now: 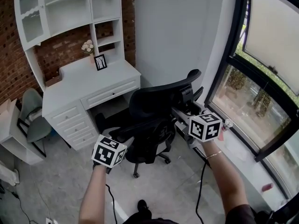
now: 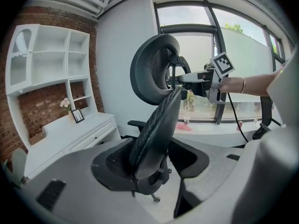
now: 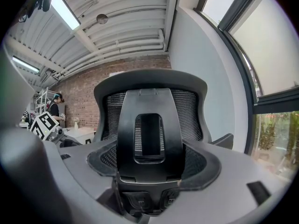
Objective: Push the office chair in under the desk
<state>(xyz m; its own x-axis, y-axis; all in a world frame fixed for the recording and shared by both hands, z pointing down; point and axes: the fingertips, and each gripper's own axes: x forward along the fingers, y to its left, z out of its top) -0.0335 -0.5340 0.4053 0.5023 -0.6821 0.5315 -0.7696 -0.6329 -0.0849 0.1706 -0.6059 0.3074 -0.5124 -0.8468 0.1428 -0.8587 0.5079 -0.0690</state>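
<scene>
The black mesh office chair (image 1: 154, 106) stands on the floor in front of the white desk (image 1: 88, 80), its back toward me and its seat near the desk's kneehole. My left gripper (image 1: 122, 135) is shut on the backrest's left edge (image 2: 154, 129), which fills the space between the jaws. My right gripper (image 1: 183, 112) is at the rear of the backrest, shut on the chair's central black spine (image 3: 149, 120). The headrest (image 2: 152, 69) rises above. In the left gripper view, the right gripper's marker cube (image 2: 223, 64) shows beyond the chair.
A white hutch (image 1: 70, 8) with shelves tops the desk against a brick wall; a picture frame (image 1: 100, 62) and flowers (image 1: 87, 46) stand on it. A window sill (image 1: 243, 148) runs along the right. A green chair (image 1: 30, 113) stands at left. Cables (image 1: 112, 199) trail on the floor.
</scene>
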